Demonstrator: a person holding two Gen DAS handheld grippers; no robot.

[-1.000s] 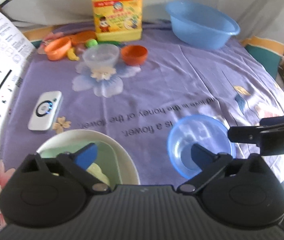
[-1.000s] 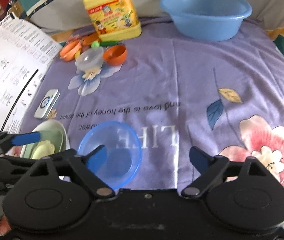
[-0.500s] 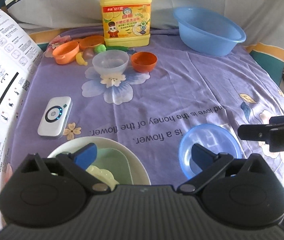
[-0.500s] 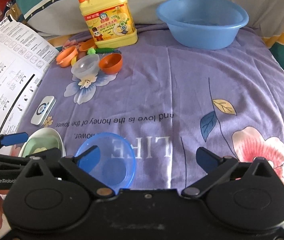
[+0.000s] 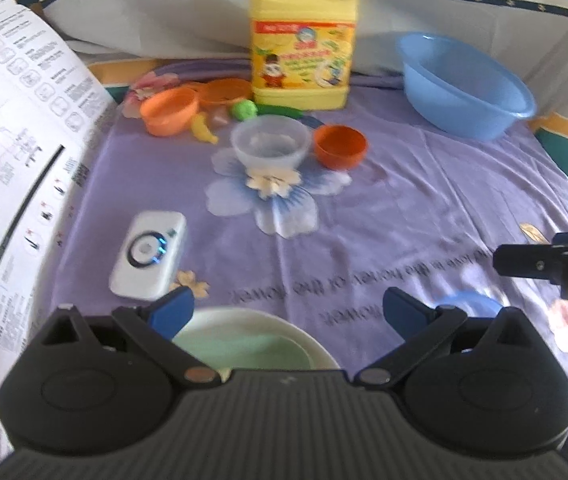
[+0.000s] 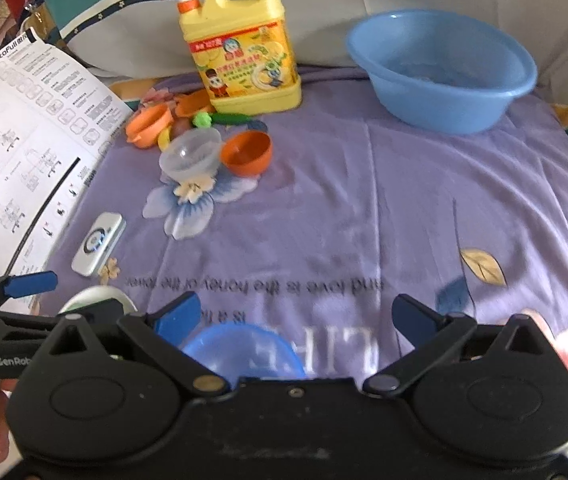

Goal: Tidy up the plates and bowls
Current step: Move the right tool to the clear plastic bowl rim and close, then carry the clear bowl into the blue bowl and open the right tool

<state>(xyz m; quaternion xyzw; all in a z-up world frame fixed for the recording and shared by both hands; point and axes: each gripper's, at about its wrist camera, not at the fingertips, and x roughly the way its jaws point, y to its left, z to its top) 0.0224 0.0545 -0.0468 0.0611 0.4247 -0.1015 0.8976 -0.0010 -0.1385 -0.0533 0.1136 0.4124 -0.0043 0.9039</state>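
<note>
A white plate with a green dish in it (image 5: 252, 340) lies at the near edge, just under my open, empty left gripper (image 5: 288, 312); it also shows in the right wrist view (image 6: 96, 298). A small blue bowl (image 6: 240, 350) sits under my open, empty right gripper (image 6: 300, 316) and shows in the left wrist view (image 5: 466, 304). Farther off stand a clear bowl (image 5: 270, 142), an orange bowl (image 5: 340, 146), an orange dish (image 5: 170, 110) and an orange plate (image 5: 224, 90).
A yellow detergent jug (image 5: 302, 36) and a large blue basin (image 5: 464, 84) stand at the back of the purple cloth. A white remote (image 5: 149, 254) lies left of centre. A printed paper sheet (image 5: 12, 160) rises along the left. Small toy fruits (image 5: 244, 110) lie by the jug.
Both grippers have pulled back and tilted up. The white plate and blue bowl have slid lower in view, now partly hidden under the gripper bodies.
</note>
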